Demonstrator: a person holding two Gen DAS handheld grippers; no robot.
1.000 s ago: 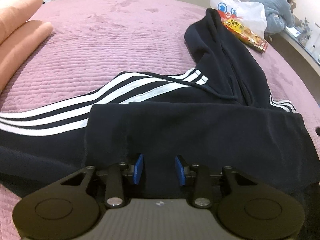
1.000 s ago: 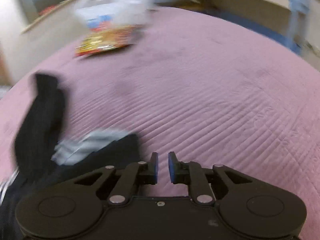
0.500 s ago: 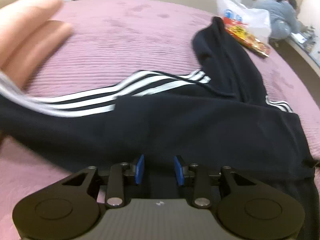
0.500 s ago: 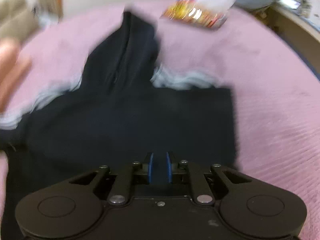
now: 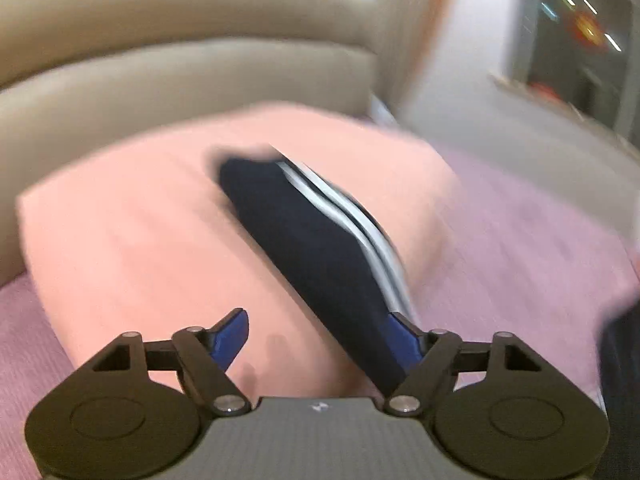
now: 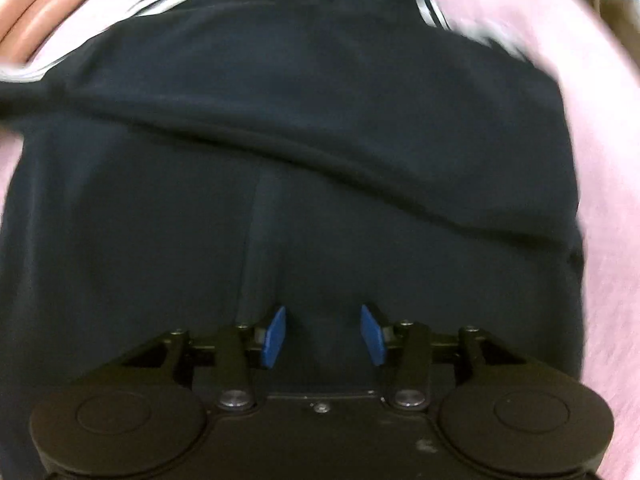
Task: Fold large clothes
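Observation:
A dark navy track jacket with white stripes lies on the pink bed. In the right wrist view its body (image 6: pixel 304 128) fills the frame, with a fold line across it. My right gripper (image 6: pixel 323 334) is open, just above the fabric, holding nothing. In the left wrist view one striped sleeve (image 5: pixel 320 248) lies across a pink pillow (image 5: pixel 132 232). My left gripper (image 5: pixel 320 338) is wide open, pointing at the pillow. The sleeve runs beside its right finger (image 5: pixel 404 340) and is not gripped. Both views are blurred.
A beige padded headboard (image 5: pixel 168 52) stands behind the pillow. The pink quilted bedspread (image 5: pixel 532 248) extends to the right. A wall and a dark window (image 5: pixel 580 40) are at the far right. Pink pillows (image 6: pixel 44 12) show at the top left of the right wrist view.
My left gripper has swung left from the jacket body toward the pillow and headboard and opened wide. My right gripper has moved closer over the jacket body and opened from shut.

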